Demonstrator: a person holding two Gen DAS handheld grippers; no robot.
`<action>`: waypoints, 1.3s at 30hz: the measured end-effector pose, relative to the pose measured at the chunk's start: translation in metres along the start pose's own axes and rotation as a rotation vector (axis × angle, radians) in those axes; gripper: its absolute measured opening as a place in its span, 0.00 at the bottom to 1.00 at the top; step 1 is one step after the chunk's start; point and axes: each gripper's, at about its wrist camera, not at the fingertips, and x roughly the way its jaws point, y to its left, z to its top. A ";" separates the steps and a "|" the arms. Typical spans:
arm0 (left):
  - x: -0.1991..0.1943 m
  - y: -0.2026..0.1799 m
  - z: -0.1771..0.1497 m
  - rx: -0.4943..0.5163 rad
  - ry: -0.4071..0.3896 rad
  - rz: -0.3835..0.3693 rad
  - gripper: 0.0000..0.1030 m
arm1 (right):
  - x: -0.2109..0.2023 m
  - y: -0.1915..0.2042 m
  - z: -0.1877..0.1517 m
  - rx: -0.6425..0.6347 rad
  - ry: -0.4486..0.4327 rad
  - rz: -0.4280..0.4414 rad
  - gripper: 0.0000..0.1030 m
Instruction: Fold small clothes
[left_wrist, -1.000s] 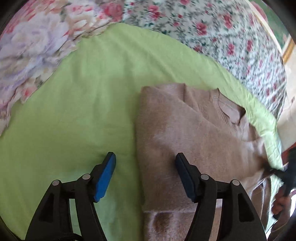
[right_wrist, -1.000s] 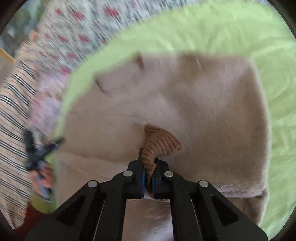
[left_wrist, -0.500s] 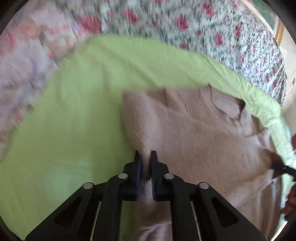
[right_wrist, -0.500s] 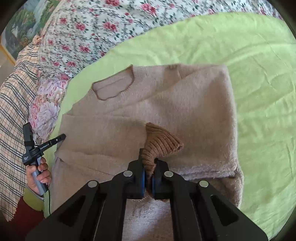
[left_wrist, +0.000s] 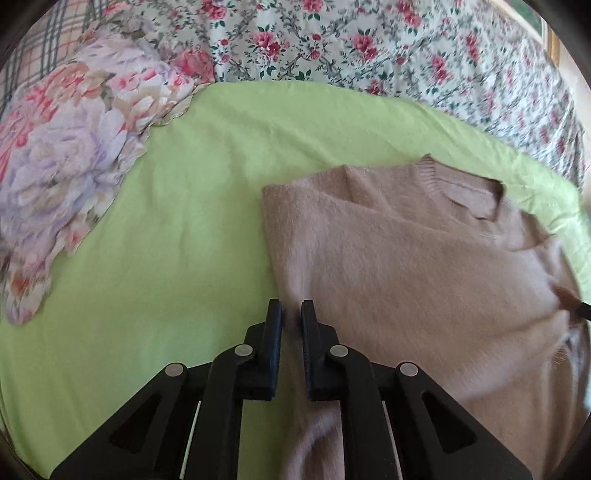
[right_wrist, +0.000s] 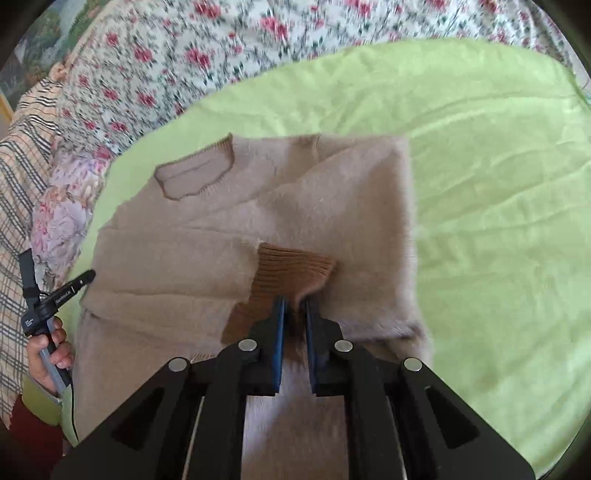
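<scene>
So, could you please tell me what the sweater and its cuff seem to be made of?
Sweater: looks like soft, brushed knit, perhaps wool or a blend; fuzzy halo along its edges. Cuff: darker brown ribbed knit with clear parallel ridges, pinched in the right gripper.

Bedding around the work area
A green sheet (left_wrist: 184, 229) is covering the bed; floral bedding (left_wrist: 332, 40) is lying along its far edge.

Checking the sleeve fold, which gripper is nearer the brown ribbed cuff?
Right. The right gripper is clamped on the brown ribbed cuff; the left gripper pinches the sweater's opposite edge.
</scene>
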 end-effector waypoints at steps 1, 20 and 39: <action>-0.009 -0.001 -0.006 -0.007 -0.001 -0.012 0.11 | -0.007 -0.001 -0.002 0.004 -0.005 0.006 0.11; -0.166 0.022 -0.243 -0.097 0.088 -0.156 0.38 | -0.119 -0.004 -0.208 0.009 0.159 0.251 0.36; -0.178 0.014 -0.287 -0.030 0.123 -0.237 0.50 | -0.152 -0.082 -0.221 0.098 0.057 0.297 0.06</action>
